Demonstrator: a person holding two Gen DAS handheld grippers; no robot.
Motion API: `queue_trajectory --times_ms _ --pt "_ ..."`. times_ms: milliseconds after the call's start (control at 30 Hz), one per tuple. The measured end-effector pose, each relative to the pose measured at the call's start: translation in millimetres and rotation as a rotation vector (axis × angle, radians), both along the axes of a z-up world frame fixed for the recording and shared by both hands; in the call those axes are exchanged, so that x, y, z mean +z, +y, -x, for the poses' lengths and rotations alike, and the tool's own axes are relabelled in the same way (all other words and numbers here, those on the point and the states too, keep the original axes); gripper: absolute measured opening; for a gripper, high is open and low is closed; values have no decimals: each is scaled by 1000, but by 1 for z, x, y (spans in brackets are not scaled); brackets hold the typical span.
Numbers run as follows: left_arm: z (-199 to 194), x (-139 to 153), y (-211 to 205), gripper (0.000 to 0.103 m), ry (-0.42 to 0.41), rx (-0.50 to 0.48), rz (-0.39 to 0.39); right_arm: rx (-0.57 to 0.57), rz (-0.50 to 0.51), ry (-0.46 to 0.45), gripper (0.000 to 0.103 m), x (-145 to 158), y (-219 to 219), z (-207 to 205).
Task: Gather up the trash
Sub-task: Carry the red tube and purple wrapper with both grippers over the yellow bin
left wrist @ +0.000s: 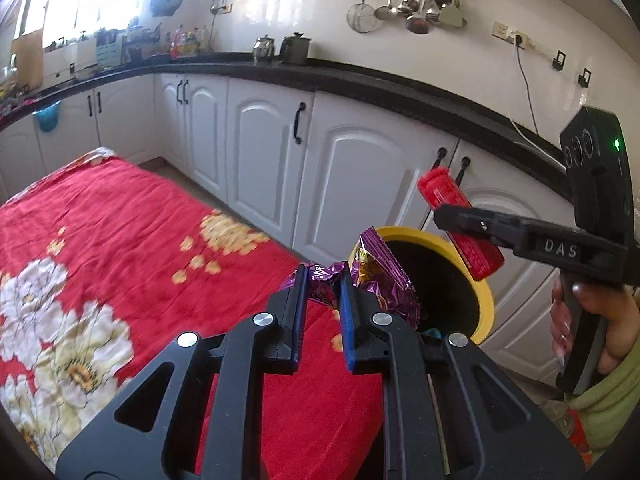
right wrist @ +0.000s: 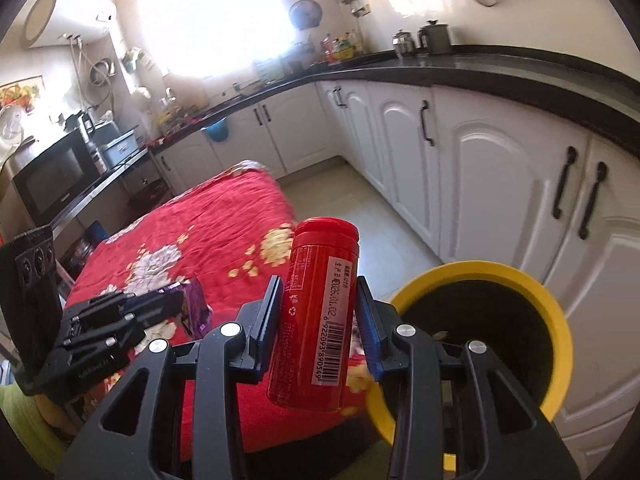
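Left claw (left wrist: pixel 323 280) pinching purple wrapper (left wrist: pixel 376 276) at yellow bin (left wrist: pixel 486 300) rim, frame centre; right claw (right wrist: pixel 320 312) clamping red bottle (right wrist: pixel 316 312) beside it. Risk: early release dropping either outside.

A crinkled, shiny purple foil wrapper (left wrist: pixel 376 280) and a glossy red plastic container (right wrist: pixel 316 312) with a paper barcode label sit in matt black plastic grippers above a smooth yellow-rimmed bin (right wrist: pixel 552 312), beside a table's soft red floral cloth (left wrist: pixel 120 232) and glossy white cabinet doors (left wrist: pixel 260 160).
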State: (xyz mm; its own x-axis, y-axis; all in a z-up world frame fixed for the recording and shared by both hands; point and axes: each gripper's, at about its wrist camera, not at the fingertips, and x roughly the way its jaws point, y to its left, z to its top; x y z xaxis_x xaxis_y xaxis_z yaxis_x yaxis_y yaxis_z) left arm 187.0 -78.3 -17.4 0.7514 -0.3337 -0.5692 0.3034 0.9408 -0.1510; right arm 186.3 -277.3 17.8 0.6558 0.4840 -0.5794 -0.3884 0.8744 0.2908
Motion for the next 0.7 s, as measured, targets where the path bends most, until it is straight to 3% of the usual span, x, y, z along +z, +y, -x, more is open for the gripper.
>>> queue_trajectory --times_ms 700 --pt "-20 15 -74 9 -24 -97 35 -145 -28 -52 35 -1 -81 28"
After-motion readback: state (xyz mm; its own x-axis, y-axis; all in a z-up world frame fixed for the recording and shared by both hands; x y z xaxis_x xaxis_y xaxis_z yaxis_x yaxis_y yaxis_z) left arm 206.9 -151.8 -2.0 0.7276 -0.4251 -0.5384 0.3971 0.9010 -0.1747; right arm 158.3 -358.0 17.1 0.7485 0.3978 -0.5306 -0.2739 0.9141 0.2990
